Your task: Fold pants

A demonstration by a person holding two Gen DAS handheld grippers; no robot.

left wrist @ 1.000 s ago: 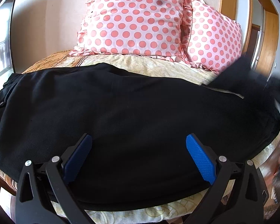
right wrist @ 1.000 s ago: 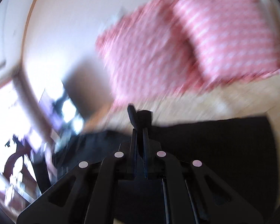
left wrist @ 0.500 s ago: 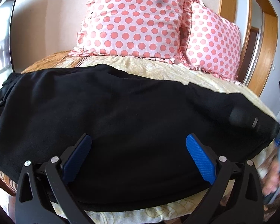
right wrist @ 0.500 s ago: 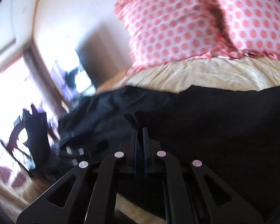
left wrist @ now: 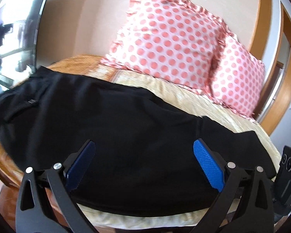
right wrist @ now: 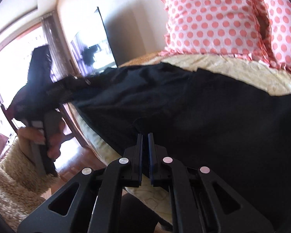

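Note:
Black pants (left wrist: 126,128) lie spread across the cream bedspread (left wrist: 176,93), waistband at the left, legs running right. My left gripper (left wrist: 144,155) is wide open with blue pads (left wrist: 207,165), hovering over the pants' near edge and holding nothing. In the right wrist view the pants (right wrist: 213,112) fill the middle. My right gripper (right wrist: 145,137) is shut with its tips at the pants' near edge; whether cloth is pinched between them is not clear. The left gripper's body and the hand holding it (right wrist: 42,128) show at the left.
Two pink polka-dot pillows (left wrist: 174,42) lean against the wall at the head of the bed. A wooden door frame (left wrist: 277,89) stands at right. A dark screen (right wrist: 104,44) and bright window are at left. A fluffy rug (right wrist: 13,174) lies on the wooden floor.
The right gripper has swung down from carrying the raised pant leg to the pants' near edge, and the leg now lies flat. The left gripper has shifted, staying open.

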